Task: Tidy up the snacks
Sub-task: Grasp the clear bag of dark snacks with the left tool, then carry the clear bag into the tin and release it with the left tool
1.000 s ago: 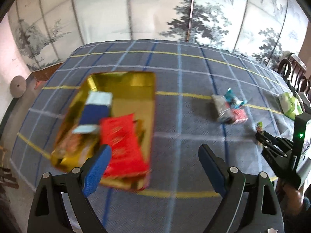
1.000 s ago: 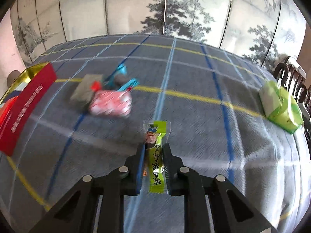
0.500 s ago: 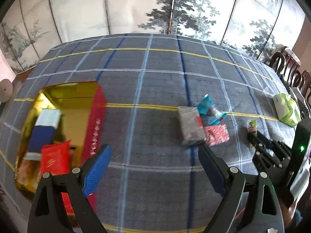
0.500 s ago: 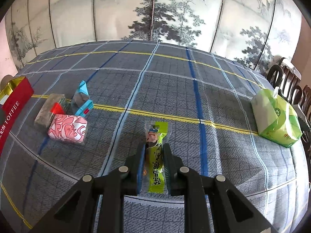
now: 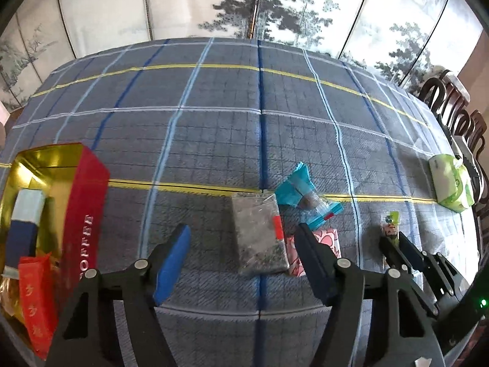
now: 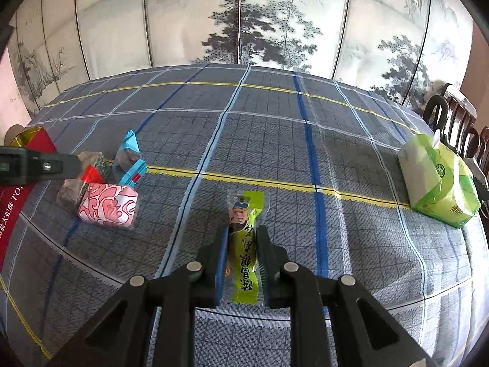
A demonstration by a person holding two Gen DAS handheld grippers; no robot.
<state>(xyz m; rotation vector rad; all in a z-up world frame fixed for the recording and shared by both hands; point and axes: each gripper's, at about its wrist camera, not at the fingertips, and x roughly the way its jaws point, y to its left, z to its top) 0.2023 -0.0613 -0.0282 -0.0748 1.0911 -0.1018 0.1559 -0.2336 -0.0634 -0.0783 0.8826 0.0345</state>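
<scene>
A plaid tablecloth [image 6: 275,140] fronts a painted folding screen [image 6: 244,18], dark wooden chairs [image 6: 452,122] at right.

Bright, even daylight; sharp centre, strong fisheye bending and dark corners.

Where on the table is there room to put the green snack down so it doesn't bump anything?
Bare cloth lies between the pink packet and the tissue pack, around the green snack held in the right gripper, and across the far side. It is crowded near the grey packet, blue packet and red box.
</scene>
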